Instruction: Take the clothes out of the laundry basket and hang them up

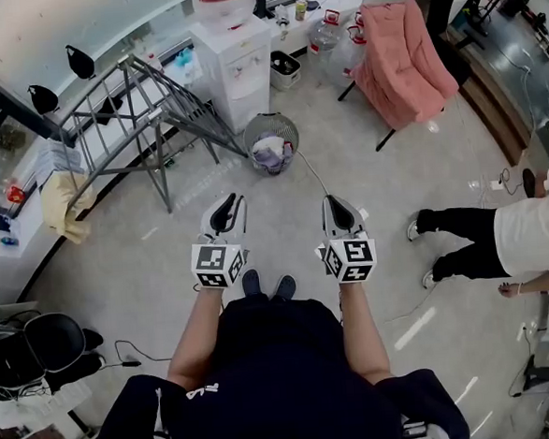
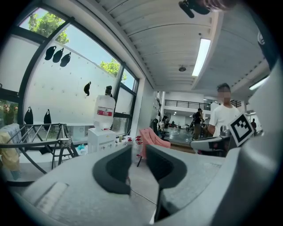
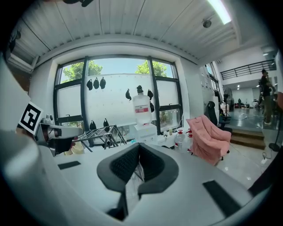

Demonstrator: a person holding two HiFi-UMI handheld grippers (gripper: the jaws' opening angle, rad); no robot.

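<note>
While the left gripper [image 1: 227,206] stood with its jaws a narrow slit apart and nothing between them, the right gripper [image 1: 334,206] had its jaws pressed fully together, likewise empty. Both were held side by side above the floor [image 1: 156,269]. Ahead sat the laundry basket [image 1: 292,131], clothes [image 1: 272,154] inside, just beside the drying rack [image 1: 145,110] and near the water dispenser [image 1: 237,62].

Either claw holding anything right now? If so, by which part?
Nothing held. Left claw is slightly open with nothing between its jaws; right claw is shut and empty. The clothes lie in the laundry basket.
</note>
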